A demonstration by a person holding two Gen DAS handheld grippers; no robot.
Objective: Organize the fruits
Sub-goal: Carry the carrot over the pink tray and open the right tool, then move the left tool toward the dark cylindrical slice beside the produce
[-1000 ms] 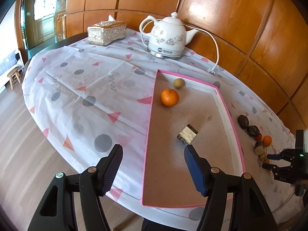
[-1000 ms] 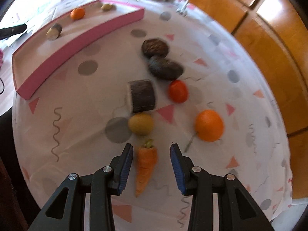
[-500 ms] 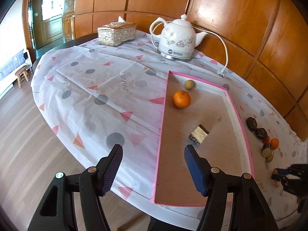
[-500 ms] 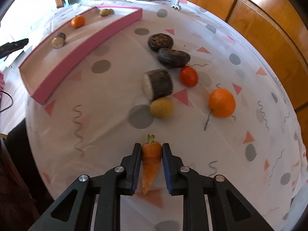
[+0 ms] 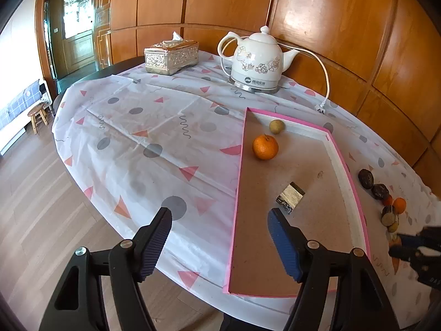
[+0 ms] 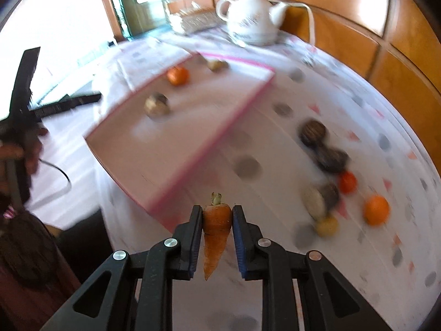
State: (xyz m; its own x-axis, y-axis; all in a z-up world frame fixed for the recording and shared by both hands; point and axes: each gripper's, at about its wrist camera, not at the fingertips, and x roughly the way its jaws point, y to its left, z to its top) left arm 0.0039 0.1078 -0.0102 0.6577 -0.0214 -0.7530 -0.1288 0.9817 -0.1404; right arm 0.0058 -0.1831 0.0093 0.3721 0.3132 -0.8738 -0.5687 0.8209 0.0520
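My right gripper (image 6: 217, 213) is shut on a small carrot (image 6: 216, 226) and holds it above the cloth near the pink tray's (image 6: 204, 143) near corner. The tray (image 5: 355, 190) holds an orange (image 5: 265, 147), a small yellowish fruit (image 5: 276, 126) and a cut brown piece (image 5: 290, 197). Loose on the cloth to the right lie two dark lumps (image 6: 312, 132), a red fruit (image 6: 347, 182), an orange (image 6: 376, 210), a yellow fruit (image 6: 327, 225) and a cut dark piece (image 6: 319, 198). My left gripper (image 5: 220, 229) is open and empty over the table's near edge, left of the tray.
A white teapot (image 5: 257, 62) on its base with a cord stands at the back, a silver tissue box (image 5: 171, 56) to its left. Wood panelling runs behind the table. A floor drop lies at the left edge of the table.
My right gripper closed on the carrot, lifted it off the cloth and swung left toward the tray. My left gripper drew back and up a little, still open.
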